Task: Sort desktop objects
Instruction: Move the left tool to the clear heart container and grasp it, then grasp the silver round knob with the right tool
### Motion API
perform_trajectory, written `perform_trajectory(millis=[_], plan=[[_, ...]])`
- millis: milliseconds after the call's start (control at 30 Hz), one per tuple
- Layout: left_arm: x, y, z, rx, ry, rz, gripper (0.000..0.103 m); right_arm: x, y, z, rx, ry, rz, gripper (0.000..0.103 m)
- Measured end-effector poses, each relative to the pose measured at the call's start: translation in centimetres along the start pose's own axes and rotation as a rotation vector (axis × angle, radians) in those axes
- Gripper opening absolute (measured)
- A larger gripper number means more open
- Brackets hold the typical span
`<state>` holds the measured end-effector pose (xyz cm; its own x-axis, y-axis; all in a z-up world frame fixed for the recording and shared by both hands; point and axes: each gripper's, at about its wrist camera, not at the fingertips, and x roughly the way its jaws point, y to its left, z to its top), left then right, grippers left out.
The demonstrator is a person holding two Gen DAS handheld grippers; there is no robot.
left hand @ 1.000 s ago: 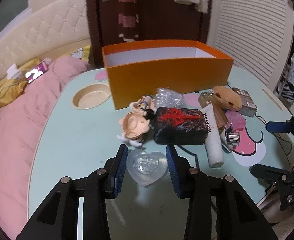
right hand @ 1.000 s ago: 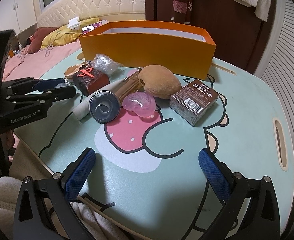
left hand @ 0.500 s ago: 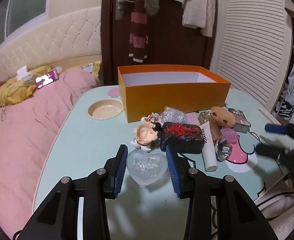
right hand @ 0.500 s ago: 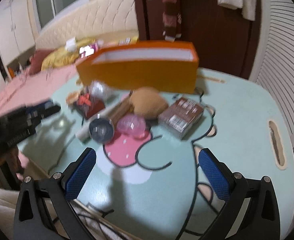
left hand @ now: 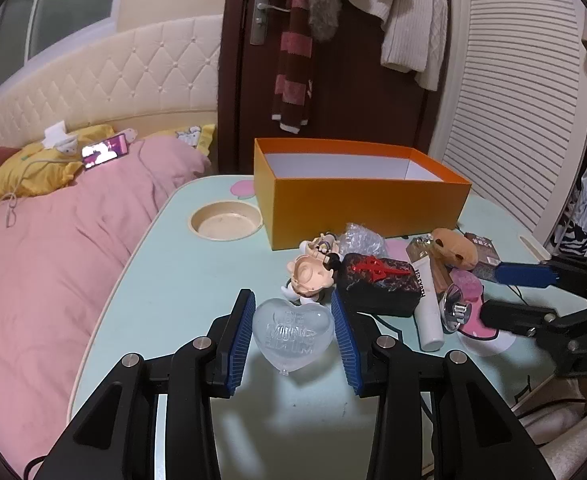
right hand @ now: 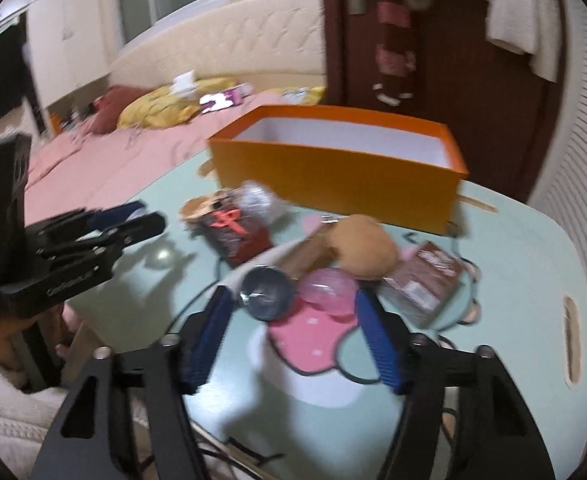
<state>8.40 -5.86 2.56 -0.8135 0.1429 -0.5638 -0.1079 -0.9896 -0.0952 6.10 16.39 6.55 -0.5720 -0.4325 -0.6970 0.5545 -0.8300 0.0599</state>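
My left gripper [left hand: 291,308] is shut on a clear heart-shaped case [left hand: 293,332], held just above the mint-green table [left hand: 181,280]. Behind it lies a pile: a doll figurine [left hand: 311,274], a dark pouch with a red sign [left hand: 377,284], a white tube [left hand: 427,304], a brown plush [left hand: 455,248] and a pink heart case [left hand: 467,284]. An open orange box [left hand: 365,208] stands at the back. My right gripper [right hand: 291,296] hovers before the pile, its jaws closing with nothing between them; the view is blurred.
A round beige dish [left hand: 225,222] is set in the table left of the box. A small brown carton [right hand: 425,284] and a shiny round lid [right hand: 267,292] lie by the pile. A pink-quilted bed [left hand: 53,260] borders the table's left edge.
The right gripper's jaws have narrowed from wide open, and that hand has risen. The left gripper has lifted and tipped up a little, still holding the clear heart.
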Motion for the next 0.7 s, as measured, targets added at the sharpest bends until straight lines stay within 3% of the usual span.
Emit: perform_trajectory(millis=[467,700], plan=[[0.2,0.4,-0.2,-0.019,0.008,-0.007,0.038,4.0,0.5,1.0,0.008,0.065,0.121,0.039],[0.2,0.2,-0.1,-0.01,0.003,-0.004,0.038,4.5,-1.0,0.3,0.089,0.093,0.169,0.036]])
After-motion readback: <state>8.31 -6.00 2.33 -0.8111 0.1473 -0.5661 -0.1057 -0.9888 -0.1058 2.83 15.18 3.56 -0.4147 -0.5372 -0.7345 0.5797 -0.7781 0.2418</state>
